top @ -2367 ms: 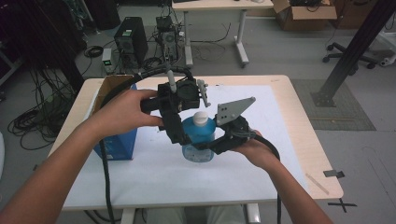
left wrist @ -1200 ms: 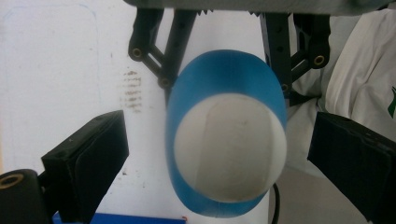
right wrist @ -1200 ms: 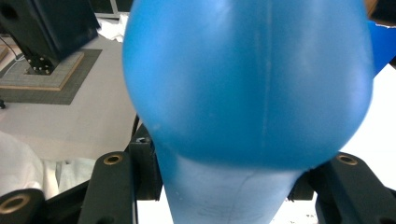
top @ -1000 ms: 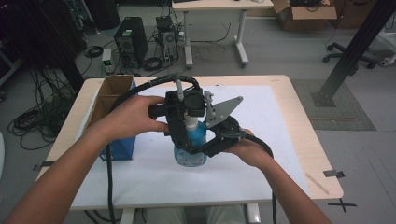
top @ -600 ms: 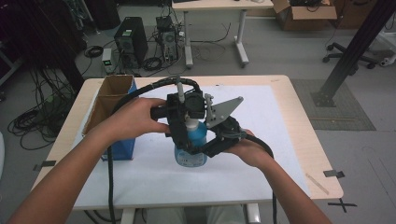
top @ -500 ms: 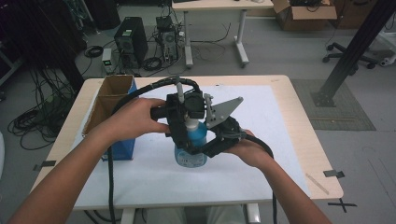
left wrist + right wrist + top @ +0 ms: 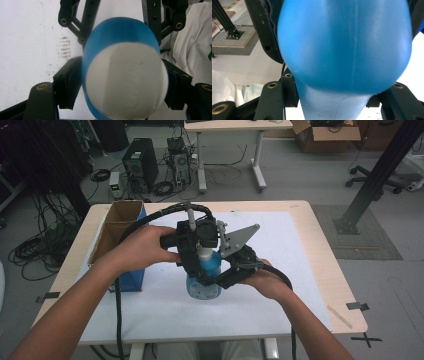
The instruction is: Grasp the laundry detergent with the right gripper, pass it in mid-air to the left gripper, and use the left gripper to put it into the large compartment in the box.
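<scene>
Apparently both tools were clenched on the blue bottle, which stood upright mid-counter on the white sheet, just right of the cardboard box. Left tool gripped the white cap from above, pads touching either side. Right tool pinched the narrow neck under the bulge, coming in from the side. Bottle looked like smooth thin plastic, prob light, a bit slippery & squashy at the body. Best hold: the stiffer neck w/ one tool, the cap w/ the other.
</scene>
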`<control>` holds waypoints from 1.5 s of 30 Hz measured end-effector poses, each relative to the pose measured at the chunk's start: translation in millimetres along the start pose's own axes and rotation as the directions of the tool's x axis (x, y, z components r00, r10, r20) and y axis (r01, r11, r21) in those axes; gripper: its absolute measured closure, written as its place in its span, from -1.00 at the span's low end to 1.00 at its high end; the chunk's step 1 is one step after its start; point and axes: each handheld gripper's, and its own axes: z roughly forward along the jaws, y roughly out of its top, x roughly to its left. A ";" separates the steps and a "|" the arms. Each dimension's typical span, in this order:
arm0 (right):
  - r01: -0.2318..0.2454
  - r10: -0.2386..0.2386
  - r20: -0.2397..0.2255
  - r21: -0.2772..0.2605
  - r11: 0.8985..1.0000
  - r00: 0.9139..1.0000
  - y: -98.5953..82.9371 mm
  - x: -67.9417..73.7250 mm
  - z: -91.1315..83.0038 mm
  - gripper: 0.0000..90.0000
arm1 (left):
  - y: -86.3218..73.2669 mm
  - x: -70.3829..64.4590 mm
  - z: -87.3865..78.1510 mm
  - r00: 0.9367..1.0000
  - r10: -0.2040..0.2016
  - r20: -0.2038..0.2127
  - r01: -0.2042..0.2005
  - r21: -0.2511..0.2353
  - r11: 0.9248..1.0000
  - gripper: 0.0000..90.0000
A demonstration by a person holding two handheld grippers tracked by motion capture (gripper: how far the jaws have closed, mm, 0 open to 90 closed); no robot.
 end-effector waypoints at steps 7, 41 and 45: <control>0.000 0.000 0.001 0.002 1.000 1.000 -0.5 0.3 0.2 -0.03 | -0.7 -0.2 -0.7 1.000 0.001 0.001 -0.001 -0.001 1.000 -0.27; -0.105 0.103 0.078 0.014 0.994 0.992 -13.0 -5.5 -26.4 -0.82 | -3.6 -0.7 -17.2 0.993 -0.068 -0.092 0.071 0.031 0.997 -0.16; -0.155 0.151 0.121 0.021 0.988 0.981 -18.8 -10.6 -41.7 -0.92 | -6.6 3.9 -25.0 0.988 -0.106 -0.116 0.112 0.039 0.993 -0.16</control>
